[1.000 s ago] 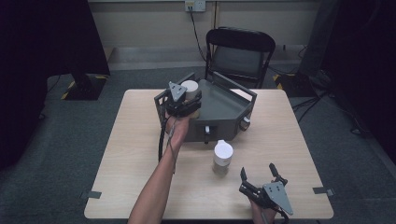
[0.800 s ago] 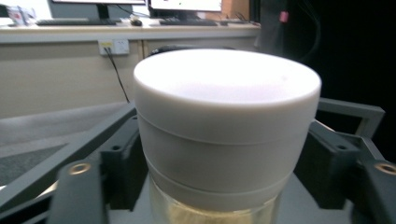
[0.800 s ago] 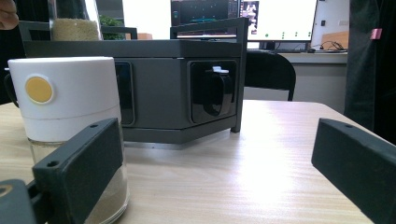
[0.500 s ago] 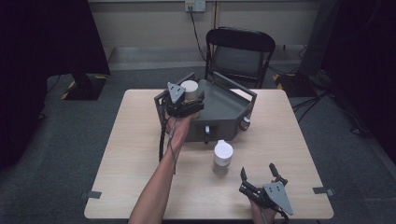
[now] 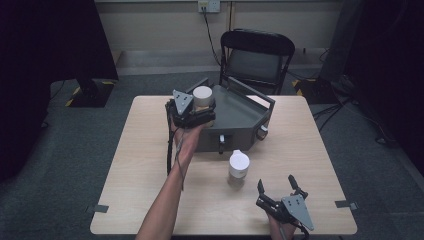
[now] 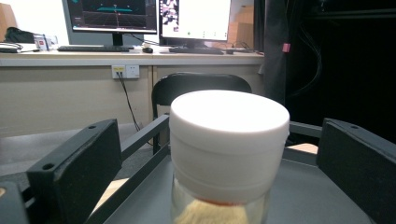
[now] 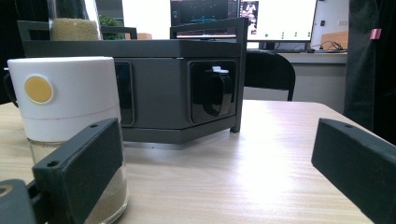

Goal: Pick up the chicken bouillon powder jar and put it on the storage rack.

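Wooden table: serves as the work surface, bare at the near edge to leave room for both hands. Black chair beyond the far edge, well apart from the work.

Grey rack: set at the table's centre, railed top deck facing up, evidently as the stand for the jars.

Jar on the rack: white-capped glass jar with pale granules, upright on the near-left corner of the deck, apparently just set down there.

Second jar: same type, cap marked with a yellow dot in the right gripper view, upright on the table just in front of the rack, probably next in line for the deck.

Left gripper: at the rack jar, jaws just opened and spread wide, pads clear of the glass on either side, jar between them but released.

Right gripper: at the near-right table edge, jaws apart, nothing between them, aimed toward the second jar, likely waiting.
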Motion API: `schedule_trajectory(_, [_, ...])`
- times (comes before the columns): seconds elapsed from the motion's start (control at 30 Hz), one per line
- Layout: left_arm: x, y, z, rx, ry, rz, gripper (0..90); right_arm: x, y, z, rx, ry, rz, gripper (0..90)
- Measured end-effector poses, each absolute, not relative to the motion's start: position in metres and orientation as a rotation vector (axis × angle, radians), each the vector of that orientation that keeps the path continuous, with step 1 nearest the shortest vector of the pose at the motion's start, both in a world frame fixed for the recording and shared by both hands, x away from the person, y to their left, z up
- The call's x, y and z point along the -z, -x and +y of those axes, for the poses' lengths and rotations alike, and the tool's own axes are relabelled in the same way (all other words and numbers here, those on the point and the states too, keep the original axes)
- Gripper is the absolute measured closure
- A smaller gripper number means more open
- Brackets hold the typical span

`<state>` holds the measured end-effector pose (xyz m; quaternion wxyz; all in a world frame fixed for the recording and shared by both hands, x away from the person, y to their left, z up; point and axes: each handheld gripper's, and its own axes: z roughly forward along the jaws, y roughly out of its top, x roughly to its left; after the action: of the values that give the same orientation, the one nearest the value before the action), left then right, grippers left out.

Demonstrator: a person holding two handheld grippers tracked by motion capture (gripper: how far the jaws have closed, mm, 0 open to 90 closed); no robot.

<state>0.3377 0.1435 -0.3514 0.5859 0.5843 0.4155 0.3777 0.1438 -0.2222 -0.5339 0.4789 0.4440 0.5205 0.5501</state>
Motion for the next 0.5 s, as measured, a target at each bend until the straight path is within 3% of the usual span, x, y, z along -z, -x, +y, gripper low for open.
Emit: schedule_trajectory(0.5, [0.358,-0.309,0.148,-0.958,-1.348,0.885,0.0,0.534,-0.144,-0.222,-1.342,-1.086,1.268,0.8])
